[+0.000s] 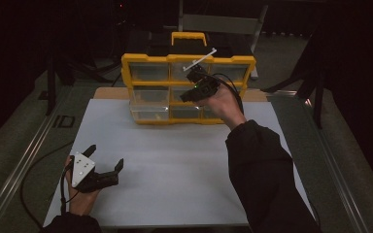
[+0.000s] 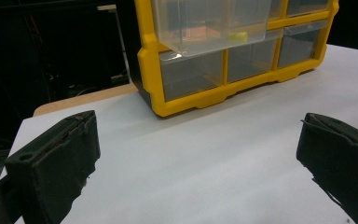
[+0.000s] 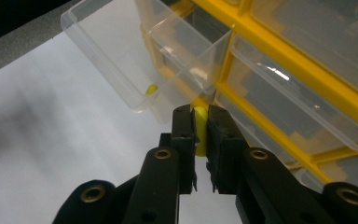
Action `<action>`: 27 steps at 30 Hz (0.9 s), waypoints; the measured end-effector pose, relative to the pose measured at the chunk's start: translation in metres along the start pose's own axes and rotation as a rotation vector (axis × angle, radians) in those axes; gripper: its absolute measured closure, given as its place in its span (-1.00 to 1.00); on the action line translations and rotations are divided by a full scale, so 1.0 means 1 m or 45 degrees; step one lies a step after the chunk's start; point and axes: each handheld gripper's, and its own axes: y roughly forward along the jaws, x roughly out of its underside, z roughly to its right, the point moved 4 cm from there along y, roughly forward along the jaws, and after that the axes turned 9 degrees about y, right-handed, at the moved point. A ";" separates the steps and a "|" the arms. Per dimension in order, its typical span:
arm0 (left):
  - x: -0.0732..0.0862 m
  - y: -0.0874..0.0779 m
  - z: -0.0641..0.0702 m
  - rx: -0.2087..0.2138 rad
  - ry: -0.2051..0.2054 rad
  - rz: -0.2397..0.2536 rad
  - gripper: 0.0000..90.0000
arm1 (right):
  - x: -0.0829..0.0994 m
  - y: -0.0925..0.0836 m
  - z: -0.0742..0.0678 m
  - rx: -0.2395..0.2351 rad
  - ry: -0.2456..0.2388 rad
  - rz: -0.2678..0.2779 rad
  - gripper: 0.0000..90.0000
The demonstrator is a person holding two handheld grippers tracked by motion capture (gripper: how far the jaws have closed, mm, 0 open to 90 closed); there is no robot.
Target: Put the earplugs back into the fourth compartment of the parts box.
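White tabletop (image 1: 175,165): our right gripper (image 3: 200,128) pinches a small yellow piece (image 3: 200,133) just beside the yellow organizer's (image 3: 307,70) pulled-out clear drawer (image 3: 135,60); left gripper (image 1: 104,162) gapes wide, well apart.

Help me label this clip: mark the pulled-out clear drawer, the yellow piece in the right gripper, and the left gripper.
pulled-out clear drawer (image 3: 121,60), right gripper view, on its clear floor.
yellow piece (image 3: 201,128), right gripper view, on the strip between the jaws.
left gripper (image 1: 106,156), high view, midway between its fingertips.
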 end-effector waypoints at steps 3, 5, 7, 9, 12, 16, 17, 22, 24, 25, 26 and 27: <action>0.000 0.000 0.000 0.000 0.000 0.000 -0.99 | -0.003 0.000 0.002 0.001 0.014 0.013 0.81; 0.000 0.000 0.000 0.001 -0.001 0.000 -0.99 | -0.006 -0.001 0.004 0.005 0.018 0.016 0.81; 0.000 0.000 0.000 0.003 0.000 0.001 -0.99 | -0.008 -0.001 0.005 0.006 0.021 0.021 0.81; 0.000 0.000 0.000 0.003 0.000 0.001 -0.99 | -0.010 -0.001 0.005 0.005 0.027 0.027 0.81; 0.000 0.001 0.000 0.003 0.000 0.000 -0.99 | -0.012 0.001 0.005 0.005 0.028 0.033 0.81; 0.000 0.001 0.000 0.003 0.001 0.000 -0.99 | -0.015 0.004 0.005 -0.001 0.032 0.046 0.81; 0.000 0.001 0.000 0.004 0.002 0.001 -0.99 | -0.016 0.005 0.005 -0.004 0.033 0.049 0.81; 0.000 0.000 0.000 0.002 -0.001 -0.001 -0.99 | -0.020 0.009 0.003 -0.005 0.029 0.060 0.81; 0.000 0.000 0.000 0.002 -0.001 0.000 -0.99 | -0.022 0.010 0.002 -0.006 0.037 0.070 0.81; 0.000 0.000 0.000 0.002 -0.001 0.000 -0.99 | -0.022 0.010 0.002 -0.006 0.037 0.070 0.81; 0.000 0.000 0.000 0.003 0.000 -0.001 -0.99 | -0.023 0.010 0.002 -0.007 0.038 0.073 0.81; 0.000 0.000 0.000 0.002 -0.001 0.000 -0.99 | -0.024 0.011 0.001 -0.007 0.042 0.078 0.81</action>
